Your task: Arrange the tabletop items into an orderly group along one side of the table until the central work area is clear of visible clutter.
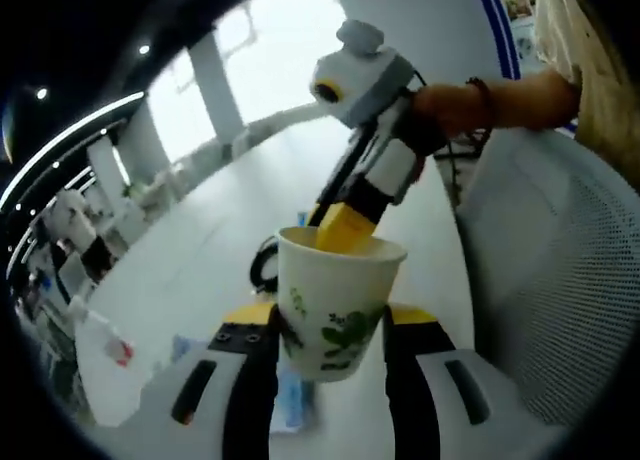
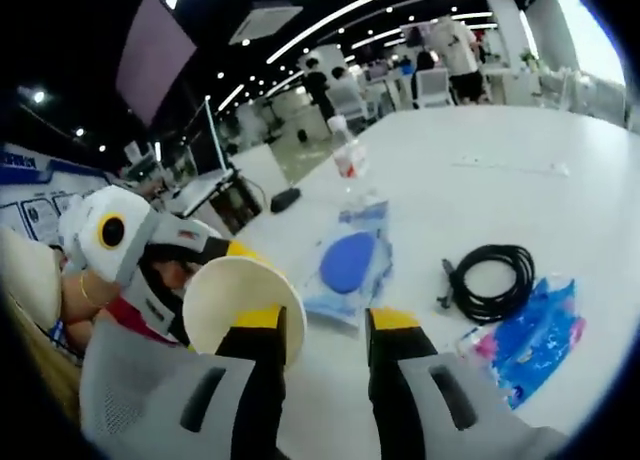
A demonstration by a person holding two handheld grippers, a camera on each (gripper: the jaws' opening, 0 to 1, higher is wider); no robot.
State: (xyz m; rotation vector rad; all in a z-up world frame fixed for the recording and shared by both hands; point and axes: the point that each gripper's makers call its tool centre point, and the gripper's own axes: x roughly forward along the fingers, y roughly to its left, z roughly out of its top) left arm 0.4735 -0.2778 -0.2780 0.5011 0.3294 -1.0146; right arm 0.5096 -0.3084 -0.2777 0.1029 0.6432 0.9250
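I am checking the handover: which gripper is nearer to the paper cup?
Left. The left gripper has the paper cup between its jaws, apparently clamping it. The right gripper reaches from above, one yellow-tipped jaw inside the rim.

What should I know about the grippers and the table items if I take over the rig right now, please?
Left gripper: shut on the paper cup, held above the table.
Right gripper: one jaw inside the cup's rim; whether it clamps, I cannot tell.
On the table: coiled black cable, blue packet, clear bag with a blue disc, water bottle.
Done: nothing grouped yet.
Left: place the cup and gather everything along one side.
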